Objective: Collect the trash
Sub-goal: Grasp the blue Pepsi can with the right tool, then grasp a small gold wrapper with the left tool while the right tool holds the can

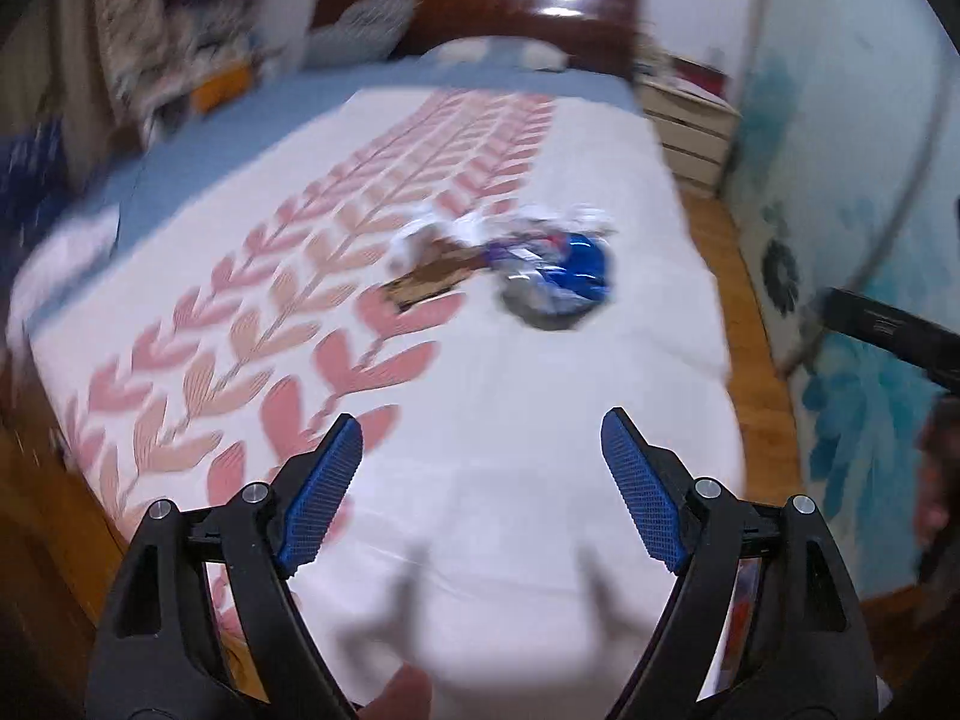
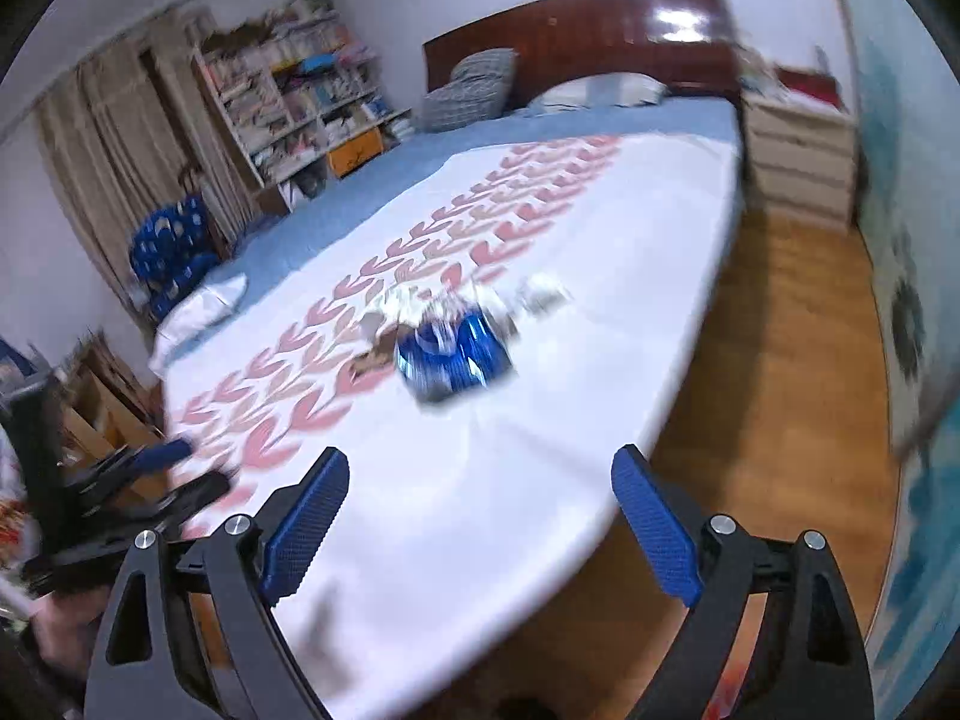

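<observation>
On the white bedspread (image 1: pixel 510 420) with its pink leaf pattern lay the trash pile (image 1: pixel 510 267): a shiny blue wrapper (image 1: pixel 579 267), crumpled white scraps (image 1: pixel 474 225) and a brown cardboard piece (image 1: pixel 429 279), all touching one another in a single heap. The heap sat toward the bed's floor-side half, well short of the headboard (image 1: pixel 480 0); blur kept its finer contents unreadable. No bin or bag could be made out in either view. A bookshelf (image 2: pixel 306 96) packed with books stood against the far wall beside the bed, and a pale drawer unit (image 2: pixel 798 162) stood by the headboard on the wooden floor (image 2: pixel 774 372).

Left gripper (image 1: pixel 483 438): held above the near end of the bed, pointing along it at the heap, jaws spread wide and holding nothing; its shadow fell on the cover beneath.

Right gripper (image 2: pixel 480 474): held near the bed's edge, aimed at the blue wrapper (image 2: pixel 453 354) from a lower angle, jaws likewise spread wide and empty. Both grippers were well apart from the trash. The left gripper (image 2: pixel 150 480) appeared at the left margin of the right wrist view, blurred.
</observation>
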A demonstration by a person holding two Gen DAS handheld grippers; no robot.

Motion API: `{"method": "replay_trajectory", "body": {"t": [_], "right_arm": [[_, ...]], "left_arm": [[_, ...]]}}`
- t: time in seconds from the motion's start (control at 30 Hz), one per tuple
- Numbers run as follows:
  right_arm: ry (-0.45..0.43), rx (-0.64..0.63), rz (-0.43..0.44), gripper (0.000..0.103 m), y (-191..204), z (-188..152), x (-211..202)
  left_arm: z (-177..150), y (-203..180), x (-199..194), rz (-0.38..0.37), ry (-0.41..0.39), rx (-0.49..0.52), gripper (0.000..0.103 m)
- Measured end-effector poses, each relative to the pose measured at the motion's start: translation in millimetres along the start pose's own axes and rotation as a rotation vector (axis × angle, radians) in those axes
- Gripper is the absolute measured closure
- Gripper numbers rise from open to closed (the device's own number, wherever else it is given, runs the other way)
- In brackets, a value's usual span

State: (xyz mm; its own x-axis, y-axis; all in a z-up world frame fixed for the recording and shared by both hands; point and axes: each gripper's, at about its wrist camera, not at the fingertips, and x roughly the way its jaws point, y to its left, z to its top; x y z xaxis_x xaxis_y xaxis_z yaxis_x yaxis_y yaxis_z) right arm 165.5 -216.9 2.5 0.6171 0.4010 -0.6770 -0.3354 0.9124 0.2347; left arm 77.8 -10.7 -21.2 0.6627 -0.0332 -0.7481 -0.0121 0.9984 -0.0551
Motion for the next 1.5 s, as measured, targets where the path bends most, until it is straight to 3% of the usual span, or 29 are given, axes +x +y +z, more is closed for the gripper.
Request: {"method": "replay_trajectory", "body": {"t": [0.1,0.17,0.23,0.33,0.4,0.43,0.47,0.5,0.6,0.8,0.9,1.03,1.1,1.17,1.2,1.3,1.5], "right_arm": [[0.038,-0.078,-0.03,0.018,21.6,44.0,72.4],[0.079,-0.116,-0.059,0.018,28.7,66.0,120.0],[0.118,-0.155,-0.08,0.018,37.2,76.6,158.1],[0.183,-0.168,-0.124,0.019,38.4,68.2,201.0],[0.226,-0.142,-0.136,0.027,31.4,63.8,222.9],[0.218,-0.098,-0.078,0.041,26.4,62.6,226.9],[0.212,-0.079,-0.053,0.061,24.0,61.0,227.4],[0.208,-0.071,-0.035,0.066,23.5,59.6,227.3],[0.191,-0.058,0.038,0.067,25.5,49.7,218.0],[0.144,0.055,0.089,0.067,14.0,24.9,175.4],[0.126,0.103,0.109,0.067,0.7,14.6,148.9],[0.111,0.089,0.126,0.067,-6.8,3.4,120.1],[0.109,0.014,0.112,0.067,-4.7,-2.9,109.3],[0.115,-0.04,0.097,0.067,-4.9,-12.2,101.5],[0.113,-0.037,0.101,0.067,-7.4,-15.2,98.6],[0.11,-0.016,0.096,0.067,-15.1,-23.3,89.2],[0.085,0.023,0.105,0.067,-26.8,-31.6,69.5]], "left_arm": [[17.6,30.9,14.4,-0.025,-0.002,-0.081,0.021],[24.6,49.1,29.6,-0.089,0.021,-0.149,0.021],[28.1,63.6,46.9,-0.107,0.066,-0.216,0.021],[33.9,73.3,75.6,-0.085,0.11,-0.213,0.021],[37.7,73.9,91.2,-0.076,0.114,-0.186,0.021],[39.8,74.9,95.4,-0.074,0.116,-0.176,0.021],[41.3,75.4,101.9,-0.074,0.121,-0.168,0.021],[43.4,76.4,110.3,-0.089,0.123,-0.166,0.021],[51.1,82.5,131.0,-0.139,0.13,-0.2,0.021],[62.4,90.5,180.4,-0.254,0.162,-0.346,0.021],[60.5,95.0,206.2,-0.248,0.197,-0.422,0.019],[67.5,93.1,216.7,-0.269,0.16,-0.451,0.019],[67.9,92.7,219.2,-0.336,0.149,-0.495,0.029],[69.0,83.4,226.4,-0.328,0.179,-0.465,0.082],[68.2,80.8,229.1,-0.305,0.19,-0.461,0.091],[65.7,78.7,229.9,-0.28,0.186,-0.479,0.099],[62.8,82.7,217.3,-0.292,0.141,-0.475,0.103]]}}
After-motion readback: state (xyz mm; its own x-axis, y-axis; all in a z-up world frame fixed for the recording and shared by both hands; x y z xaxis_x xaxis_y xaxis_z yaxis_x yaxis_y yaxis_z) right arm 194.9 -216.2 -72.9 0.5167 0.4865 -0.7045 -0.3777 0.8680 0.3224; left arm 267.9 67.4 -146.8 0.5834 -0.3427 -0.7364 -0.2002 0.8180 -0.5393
